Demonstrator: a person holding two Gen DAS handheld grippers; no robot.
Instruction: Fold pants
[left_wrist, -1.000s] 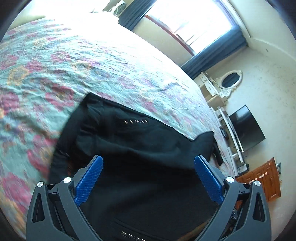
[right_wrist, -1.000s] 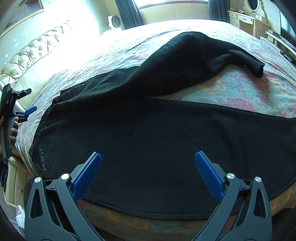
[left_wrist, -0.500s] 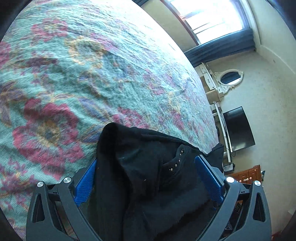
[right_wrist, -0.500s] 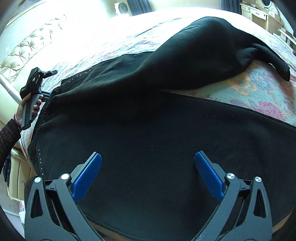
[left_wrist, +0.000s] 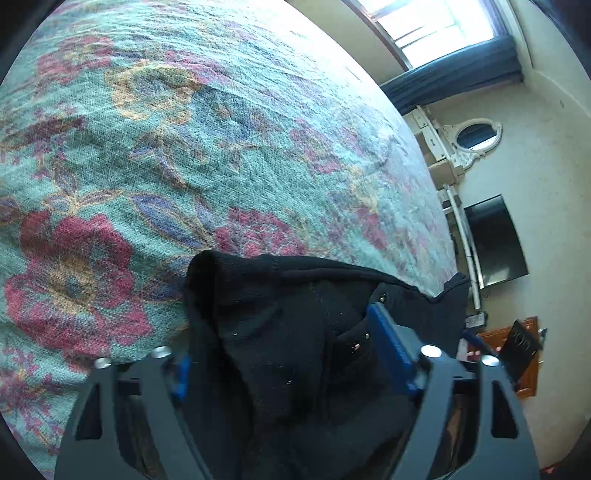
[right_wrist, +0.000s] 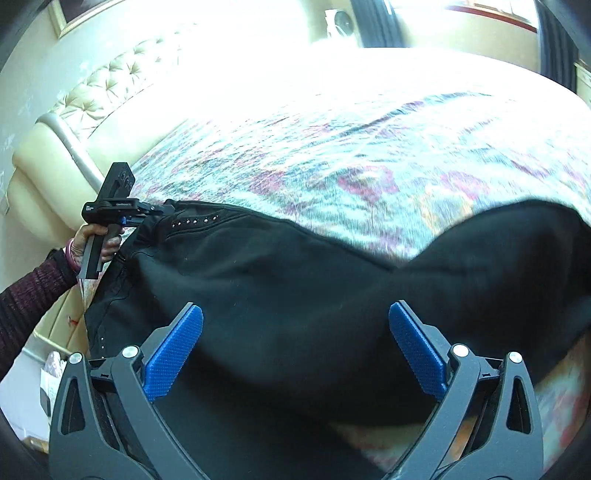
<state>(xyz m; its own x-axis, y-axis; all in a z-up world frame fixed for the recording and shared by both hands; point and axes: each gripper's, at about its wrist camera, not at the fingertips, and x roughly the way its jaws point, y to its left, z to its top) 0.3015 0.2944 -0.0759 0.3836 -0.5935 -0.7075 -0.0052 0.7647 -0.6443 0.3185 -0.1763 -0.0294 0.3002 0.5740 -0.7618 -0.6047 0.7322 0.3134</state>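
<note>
Black pants (right_wrist: 295, 280) with small metal studs lie spread across the floral bedspread (right_wrist: 369, 147). My left gripper (left_wrist: 284, 343) is closing on the bunched waistband corner (left_wrist: 273, 314), which fills the gap between its blue pads. The left gripper also shows in the right wrist view (right_wrist: 147, 214), at the studded waist corner at the left. My right gripper (right_wrist: 295, 347) is open and empty, hovering just above the middle of the pants, one leg running off to the right (right_wrist: 498, 251).
A cream tufted headboard (right_wrist: 92, 99) stands at the left of the bed. Beyond the bed's far side stand a white dresser with an oval mirror (left_wrist: 476, 136), a dark television (left_wrist: 495, 240) and a wooden cabinet (left_wrist: 517, 354). A bright window (left_wrist: 443, 22) is behind.
My left gripper has narrowed around the bunched waistband corner. My right gripper has moved forward over the pants and tilted up towards the headboard.
</note>
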